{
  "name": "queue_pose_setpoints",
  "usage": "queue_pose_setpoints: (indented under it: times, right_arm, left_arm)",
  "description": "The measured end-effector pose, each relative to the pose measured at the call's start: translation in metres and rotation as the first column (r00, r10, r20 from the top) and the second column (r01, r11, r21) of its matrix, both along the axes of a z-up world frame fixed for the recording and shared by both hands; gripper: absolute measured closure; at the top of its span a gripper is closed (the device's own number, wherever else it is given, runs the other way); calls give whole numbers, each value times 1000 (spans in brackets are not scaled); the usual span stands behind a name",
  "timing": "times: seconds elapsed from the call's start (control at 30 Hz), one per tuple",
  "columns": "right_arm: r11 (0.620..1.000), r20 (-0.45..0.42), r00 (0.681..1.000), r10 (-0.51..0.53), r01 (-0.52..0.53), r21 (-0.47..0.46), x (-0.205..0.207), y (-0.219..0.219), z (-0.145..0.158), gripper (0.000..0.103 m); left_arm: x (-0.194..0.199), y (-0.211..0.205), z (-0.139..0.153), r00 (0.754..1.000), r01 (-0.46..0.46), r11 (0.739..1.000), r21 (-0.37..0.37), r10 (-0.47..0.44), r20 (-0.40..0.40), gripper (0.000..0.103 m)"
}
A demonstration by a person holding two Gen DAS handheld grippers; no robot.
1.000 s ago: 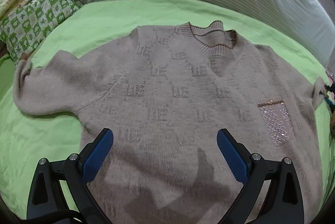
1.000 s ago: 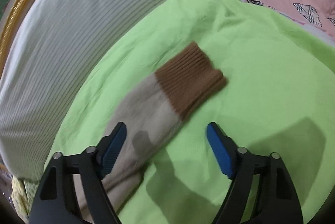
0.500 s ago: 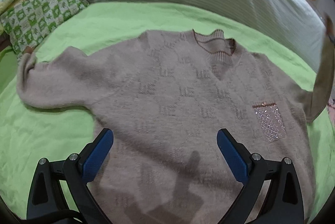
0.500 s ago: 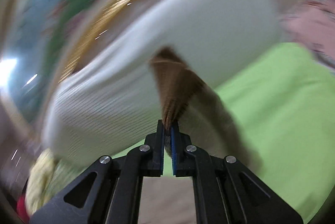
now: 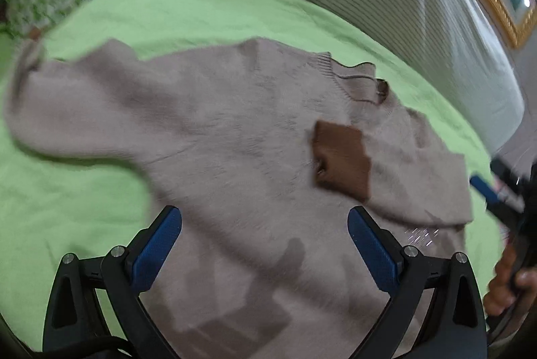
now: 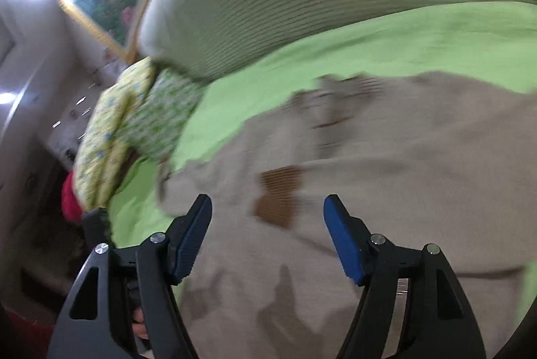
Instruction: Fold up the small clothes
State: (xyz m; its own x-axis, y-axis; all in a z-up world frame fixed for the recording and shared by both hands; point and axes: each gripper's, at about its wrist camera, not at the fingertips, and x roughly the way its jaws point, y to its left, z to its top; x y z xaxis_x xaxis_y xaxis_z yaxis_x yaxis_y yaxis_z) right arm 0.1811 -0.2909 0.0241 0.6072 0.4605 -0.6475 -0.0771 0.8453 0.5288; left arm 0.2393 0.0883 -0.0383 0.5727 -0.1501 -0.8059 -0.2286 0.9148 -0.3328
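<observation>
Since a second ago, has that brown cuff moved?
Yes. The brown cuff has gone from the bare green sheet onto the sweater's chest, just below the collar. The right gripper's jaws are open.

Both the left gripper (image 5: pixel 265 245) and the right gripper (image 6: pixel 268 235) hover with fingers spread wide, holding nothing.

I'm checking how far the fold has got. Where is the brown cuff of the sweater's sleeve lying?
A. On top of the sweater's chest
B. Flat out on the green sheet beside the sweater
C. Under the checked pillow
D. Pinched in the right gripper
A: the brown cuff rests on the sweater body below the collar, and the right gripper is open and holds nothing.
</observation>
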Motion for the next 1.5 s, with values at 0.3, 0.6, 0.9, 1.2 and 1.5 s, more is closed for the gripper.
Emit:
queue_pose_setpoints:
  times: [0.3,0.6,0.9,1.2,1.5]
  right_arm:
    - [960,16,961,-277,277,-42,-37,-88,-3,32]
    - [924,20,928,-373,374,-79,-34,-118,-19,32]
    - [928,18,934,-358,358,-108,-8,-107,-27,32]
    - [932,-67,964,-256,227,-282,52,-67,-62,32]
    - [864,-56,970,-237,184,-468,72,-100,-16,94]
  left_arm:
    - [89,-67,-34,982,168,986,7,-167,-89,22]
    - [59,-70,12,961,223,975,9,-221,163,100]
    - [20,22,40,976,82,993,83,-97,193,100]
    - [12,23,-14,995,39,996,81,-46,89,100]
    - [6,-37,-12,984,137,990,27,-140,110,100]
